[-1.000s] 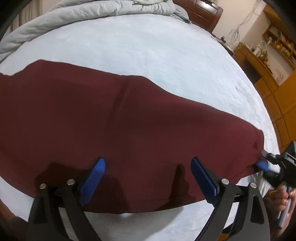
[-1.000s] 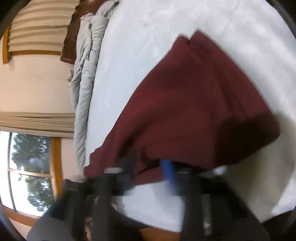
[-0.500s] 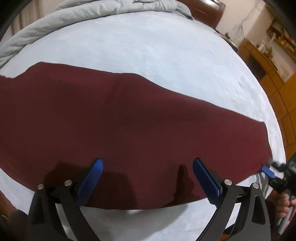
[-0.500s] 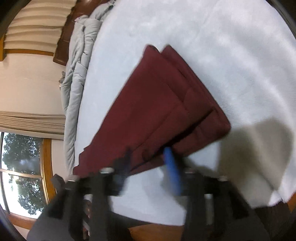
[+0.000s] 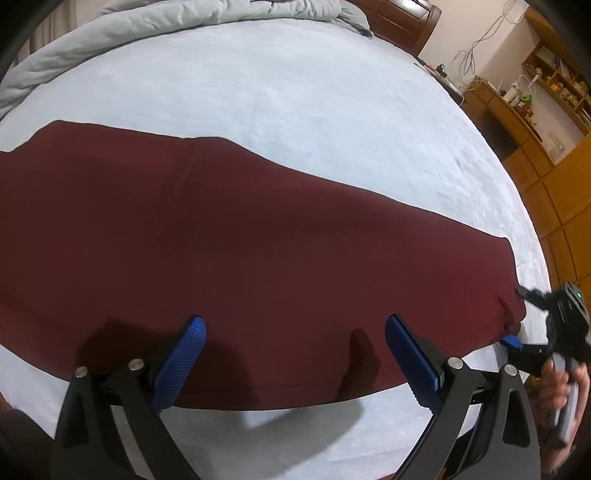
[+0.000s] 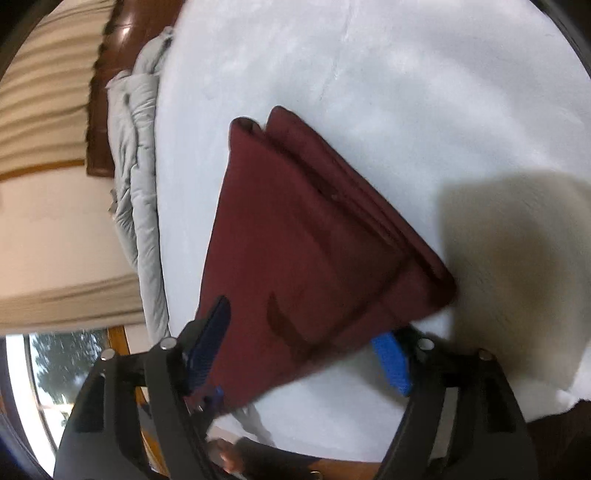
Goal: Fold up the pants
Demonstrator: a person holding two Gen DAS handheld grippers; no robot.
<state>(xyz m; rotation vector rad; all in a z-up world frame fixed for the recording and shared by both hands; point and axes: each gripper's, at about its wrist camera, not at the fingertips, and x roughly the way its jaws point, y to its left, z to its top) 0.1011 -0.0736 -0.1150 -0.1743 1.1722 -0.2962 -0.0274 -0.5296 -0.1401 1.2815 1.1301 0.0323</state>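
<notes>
Dark red pants (image 5: 240,236) lie flat and folded lengthwise on a pale blue bed sheet (image 5: 295,103). My left gripper (image 5: 293,354) is open and empty, its blue pads hovering over the pants' near edge. In the right wrist view the pants (image 6: 306,236) show as a layered strip. My right gripper (image 6: 306,347) is open, with the pants' end between its spread fingers, not pinched. It also shows at the right edge of the left wrist view (image 5: 517,314), at the pants' right end.
A grey duvet (image 5: 166,18) is bunched along the bed's far side, by a dark wooden headboard (image 6: 107,110). Wooden cabinets and shelves (image 5: 546,110) stand to the right of the bed. A window (image 6: 48,369) lies beyond the bed's far end.
The right gripper set the pants' end down on the sheet and opened. The pants settled flat. The left gripper stayed open and barely moved.
</notes>
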